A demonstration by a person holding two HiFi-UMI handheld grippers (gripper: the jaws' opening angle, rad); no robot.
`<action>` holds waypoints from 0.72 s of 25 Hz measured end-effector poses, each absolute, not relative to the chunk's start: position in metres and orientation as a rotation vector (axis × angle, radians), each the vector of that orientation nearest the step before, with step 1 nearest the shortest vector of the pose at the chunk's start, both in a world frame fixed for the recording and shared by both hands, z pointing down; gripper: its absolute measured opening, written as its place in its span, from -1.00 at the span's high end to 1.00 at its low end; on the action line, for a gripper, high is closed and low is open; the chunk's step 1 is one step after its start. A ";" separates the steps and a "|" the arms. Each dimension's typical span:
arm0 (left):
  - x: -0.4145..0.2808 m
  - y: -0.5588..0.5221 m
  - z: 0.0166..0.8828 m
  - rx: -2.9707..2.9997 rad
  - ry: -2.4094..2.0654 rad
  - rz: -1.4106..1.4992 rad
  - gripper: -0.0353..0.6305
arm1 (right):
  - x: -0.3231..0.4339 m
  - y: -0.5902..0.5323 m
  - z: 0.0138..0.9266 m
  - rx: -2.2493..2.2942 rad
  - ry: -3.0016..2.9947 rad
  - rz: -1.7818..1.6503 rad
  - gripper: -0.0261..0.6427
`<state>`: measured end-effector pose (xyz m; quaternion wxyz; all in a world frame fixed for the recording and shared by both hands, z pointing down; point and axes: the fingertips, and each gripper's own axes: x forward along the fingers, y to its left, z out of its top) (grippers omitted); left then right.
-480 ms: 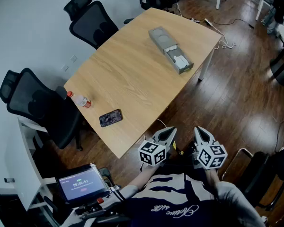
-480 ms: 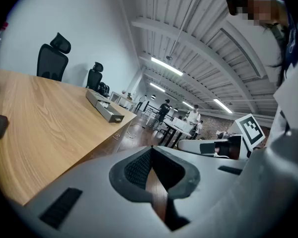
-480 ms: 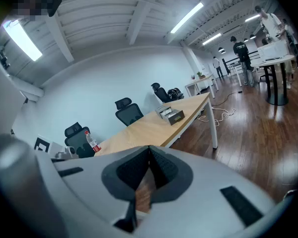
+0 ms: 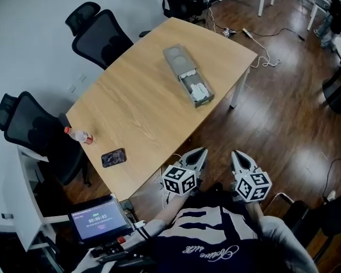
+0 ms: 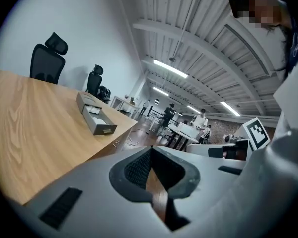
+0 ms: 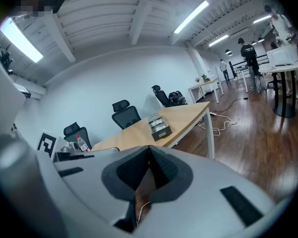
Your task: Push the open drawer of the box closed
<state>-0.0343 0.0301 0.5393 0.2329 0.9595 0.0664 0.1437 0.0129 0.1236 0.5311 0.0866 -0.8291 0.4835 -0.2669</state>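
A grey box (image 4: 178,58) lies on the far right part of the wooden table (image 4: 136,112). Its drawer (image 4: 198,91) is pulled out toward the table's edge, with white items inside. Both grippers hover near my body, off the table's near corner and far from the box. My left gripper (image 4: 202,151) is shut with nothing in it, and so is my right gripper (image 4: 235,154). The left gripper view has the box (image 5: 95,115) beyond the shut jaws (image 5: 151,150). The right gripper view has the box (image 6: 159,125) past its shut jaws (image 6: 149,150).
A water bottle (image 4: 79,135) and a black phone (image 4: 113,157) lie on the table's near left end. Black office chairs (image 4: 102,36) (image 4: 31,131) stand along the left side. A small screen (image 4: 99,219) sits at lower left. Cables (image 4: 267,56) trail on the wood floor.
The head view has shifted, so the table and box now sit lower and further left in the picture. Both grippers stay shut, near my body.
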 end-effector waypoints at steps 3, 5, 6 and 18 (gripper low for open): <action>-0.009 0.037 0.542 2.658 0.154 0.399 0.88 | 0.043 0.133 0.535 -2.465 1.466 -0.789 0.93; 0.000 0.041 0.544 2.669 0.136 0.402 0.88 | 0.059 0.138 0.540 -2.460 1.479 -0.788 0.93; 0.002 0.041 0.545 2.672 0.127 0.408 0.88 | 0.065 0.138 0.542 -2.455 1.482 -0.792 0.93; -0.034 -0.033 0.555 2.623 -0.243 0.443 0.88 | 0.087 0.076 0.579 -2.318 1.660 -0.928 0.93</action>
